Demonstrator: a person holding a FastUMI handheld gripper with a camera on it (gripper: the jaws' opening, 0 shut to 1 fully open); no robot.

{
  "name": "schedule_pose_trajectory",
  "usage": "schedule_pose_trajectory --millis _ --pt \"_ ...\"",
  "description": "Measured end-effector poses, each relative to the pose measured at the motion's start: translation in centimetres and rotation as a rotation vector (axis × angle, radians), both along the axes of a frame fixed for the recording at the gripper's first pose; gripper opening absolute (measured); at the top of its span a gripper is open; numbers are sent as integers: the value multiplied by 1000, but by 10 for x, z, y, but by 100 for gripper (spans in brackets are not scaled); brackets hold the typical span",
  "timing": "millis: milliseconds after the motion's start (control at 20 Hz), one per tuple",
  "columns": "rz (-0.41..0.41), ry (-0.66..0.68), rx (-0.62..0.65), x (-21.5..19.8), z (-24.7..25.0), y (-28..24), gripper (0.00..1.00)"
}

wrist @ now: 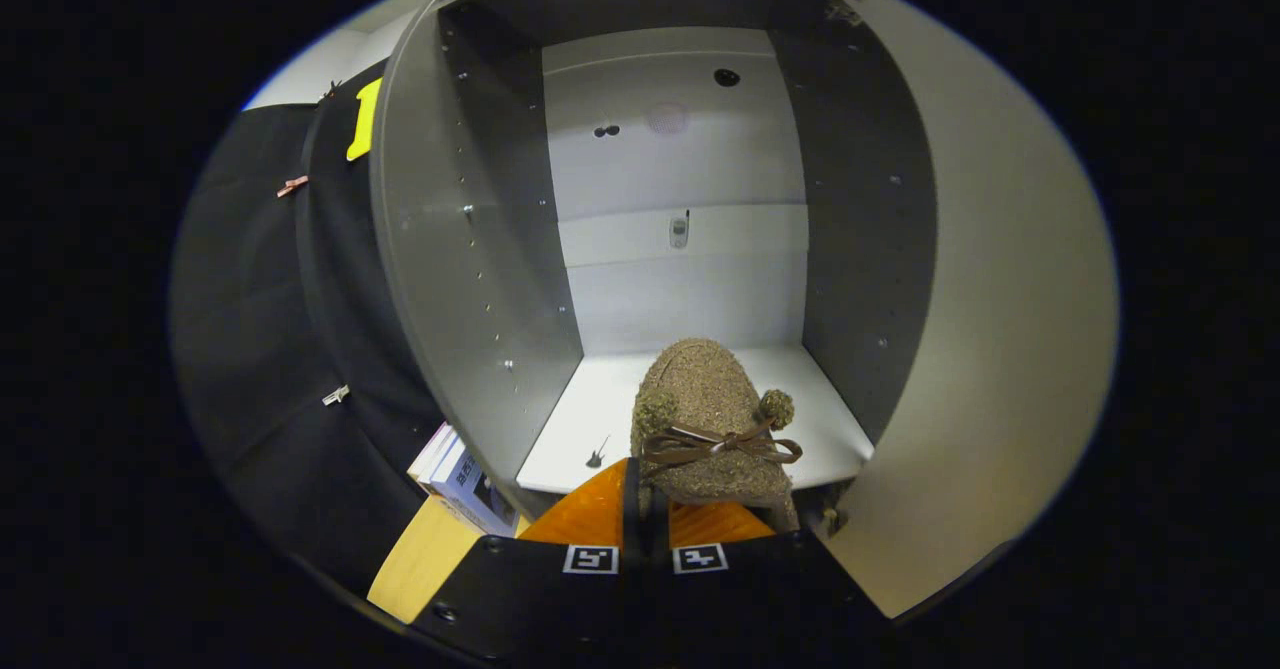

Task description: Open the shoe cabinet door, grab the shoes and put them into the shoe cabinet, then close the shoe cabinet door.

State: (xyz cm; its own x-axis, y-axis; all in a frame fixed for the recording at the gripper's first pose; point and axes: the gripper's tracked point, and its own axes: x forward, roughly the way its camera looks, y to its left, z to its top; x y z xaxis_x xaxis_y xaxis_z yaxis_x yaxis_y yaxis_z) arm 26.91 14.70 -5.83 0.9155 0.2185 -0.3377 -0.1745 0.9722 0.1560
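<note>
My tool [646, 509] holds a brown slipper [712, 419] by its heel, fingers drawn narrow on it, the toe pointing into the open shoe cabinet [480, 249]. The slipper, with its bow and two pompoms, sits over the front of the cabinet's white floor [600, 399]. The cabinet door [1000, 299] stands open to the right; books [465, 474] lie just outside at lower left.

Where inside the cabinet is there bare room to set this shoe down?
The claw is shut on the shoe. The cabinet floor is bare left of the shoe to the left wall, and behind it to the back panel. Only a narrow strip is free on the right.
</note>
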Motion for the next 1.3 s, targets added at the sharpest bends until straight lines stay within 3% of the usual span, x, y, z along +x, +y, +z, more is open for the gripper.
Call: schedule_pose_trajectory --millis 750,1150,1300 --pt "-41 155 -58 173 -55 14 5" --pt "-77 246 -83 196 -93 28 5" --pt "-80 260 -78 191 -94 30 13"
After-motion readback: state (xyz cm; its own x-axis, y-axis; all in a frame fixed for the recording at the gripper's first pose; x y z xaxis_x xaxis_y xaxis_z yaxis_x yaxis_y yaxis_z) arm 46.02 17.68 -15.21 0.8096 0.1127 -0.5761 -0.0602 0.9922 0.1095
